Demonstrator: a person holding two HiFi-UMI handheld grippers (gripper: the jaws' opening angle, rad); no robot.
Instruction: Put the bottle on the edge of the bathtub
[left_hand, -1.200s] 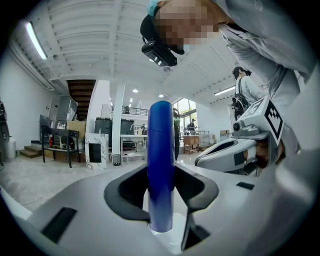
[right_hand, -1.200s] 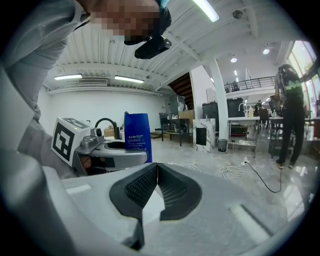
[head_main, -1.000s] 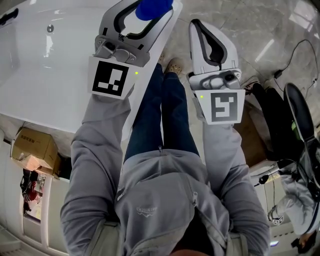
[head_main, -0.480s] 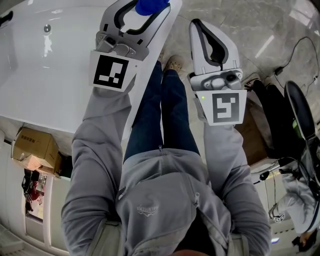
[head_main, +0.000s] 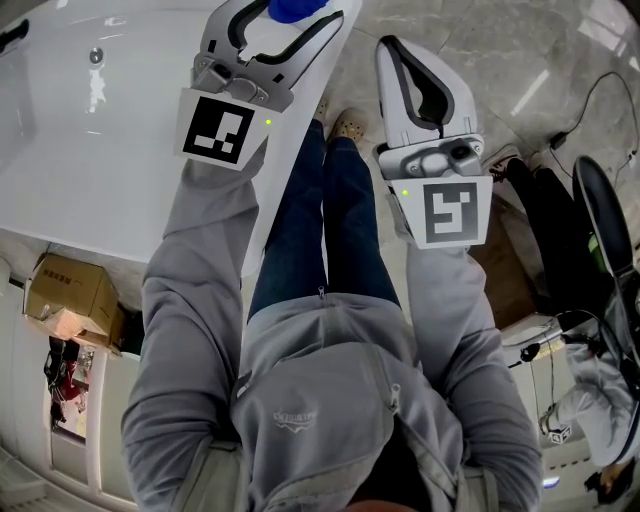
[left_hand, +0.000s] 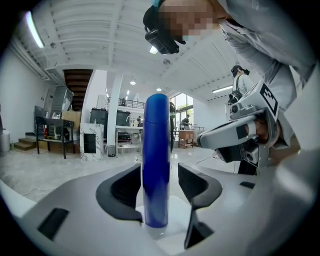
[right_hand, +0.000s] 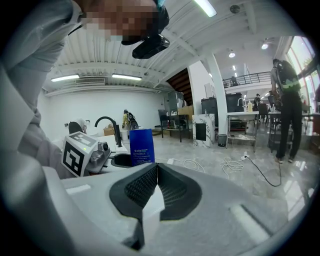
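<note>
1. While it stands upright on the white edge of the bathtub (head_main: 90, 150), the bottle (left_hand: 156, 165) shows in the left gripper view as a tall, slim column of deep, glossy blue with a rounded top.
2. Seen from the right gripper view, the same bottle (right_hand: 141, 146) turns a broader, flatter face, blue with small pale print across its lower half. A black curved tap (right_hand: 107, 125) shows behind it.
3. Reaching in over the bathtub's edge, the left gripper (left_hand: 159, 170) has the bottle between its fingers (left_hand: 122, 192).
4. Those fingers have just been opening and now stand apart. A clear gap shows between the bottle and the finger nearer the right gripper. The other finger sits close beside the bottle, and whether it touches cannot be told. Neither finger squeezes the bottle.
5. A patch of the bathtub's white rim (left_hand: 173, 217) shows round the bottle's base, which rests on it.
6. From the head view only the bottle's blue top (head_main: 292, 8) shows, on the side of the bathtub nearest the person's legs (head_main: 325, 220).
7. Off the bathtub and beside its edge, the right gripper (right_hand: 156, 169) hangs over the marble floor (head_main: 520, 60).
8. Its fingers (right_hand: 175, 192) are closed, the ribbed black pads meeting with nothing between them.
</note>
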